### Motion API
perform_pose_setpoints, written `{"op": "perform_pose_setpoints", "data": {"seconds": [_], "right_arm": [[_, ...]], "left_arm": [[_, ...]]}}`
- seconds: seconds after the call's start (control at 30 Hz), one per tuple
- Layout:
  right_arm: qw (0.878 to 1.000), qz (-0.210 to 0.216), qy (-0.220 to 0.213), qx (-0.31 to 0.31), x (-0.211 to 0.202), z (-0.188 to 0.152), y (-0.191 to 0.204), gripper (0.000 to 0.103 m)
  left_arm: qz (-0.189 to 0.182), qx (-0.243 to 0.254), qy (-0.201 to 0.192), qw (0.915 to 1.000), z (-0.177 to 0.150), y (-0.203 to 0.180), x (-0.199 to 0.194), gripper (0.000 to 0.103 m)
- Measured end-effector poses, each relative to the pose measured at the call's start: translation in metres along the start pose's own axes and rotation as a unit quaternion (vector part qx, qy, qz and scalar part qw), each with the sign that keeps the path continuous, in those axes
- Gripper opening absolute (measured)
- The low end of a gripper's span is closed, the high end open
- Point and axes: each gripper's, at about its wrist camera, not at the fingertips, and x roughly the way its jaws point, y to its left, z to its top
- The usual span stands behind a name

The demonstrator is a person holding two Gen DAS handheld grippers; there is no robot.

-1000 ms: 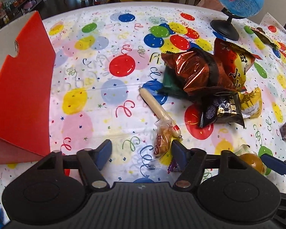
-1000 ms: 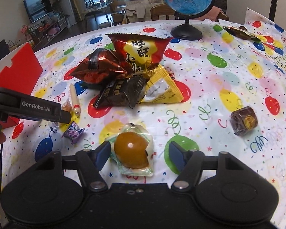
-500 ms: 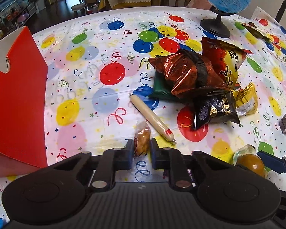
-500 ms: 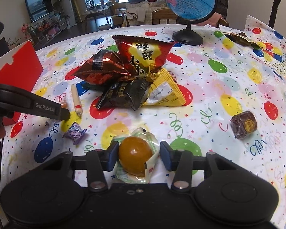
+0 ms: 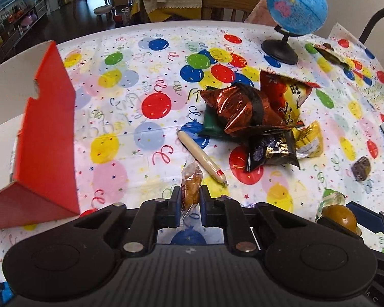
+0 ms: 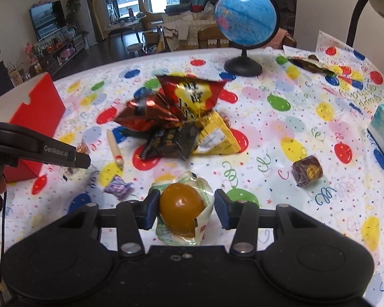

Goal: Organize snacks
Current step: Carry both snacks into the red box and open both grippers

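From the left wrist, the left tongs are seen squeezed shut on a small wrapped cake, lifted just off the tabletop. The pick-up step is judged done; next it should be carried to the red box.

From the right wrist, the right tongs are clamped on a wrapped brown egg. It should be boxed too.

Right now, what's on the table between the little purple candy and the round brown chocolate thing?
In the right wrist view, only the right gripper shut on the packaged egg sits between the purple candy and brown chocolate.
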Motion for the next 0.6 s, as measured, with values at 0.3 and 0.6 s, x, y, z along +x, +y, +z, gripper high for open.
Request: {"op": "perform_pose_setpoints", "data": {"seconds": [0.3,0.6], "right_arm": [[1.000,0.012,-0.019,-0.010,-0.033,0.014,0.024,0.044],[0.997,0.039,-0.050,-0.042,-0.056,0.039,0.067,0.044]], "left_arm": [[0.002,-0.011,-0.018,0.9998,-0.002,0.018,-0.045,0.014],[0.005,-0.032,-0.041,0.9986,-0.003,0.048,-0.084,0.014]]}}
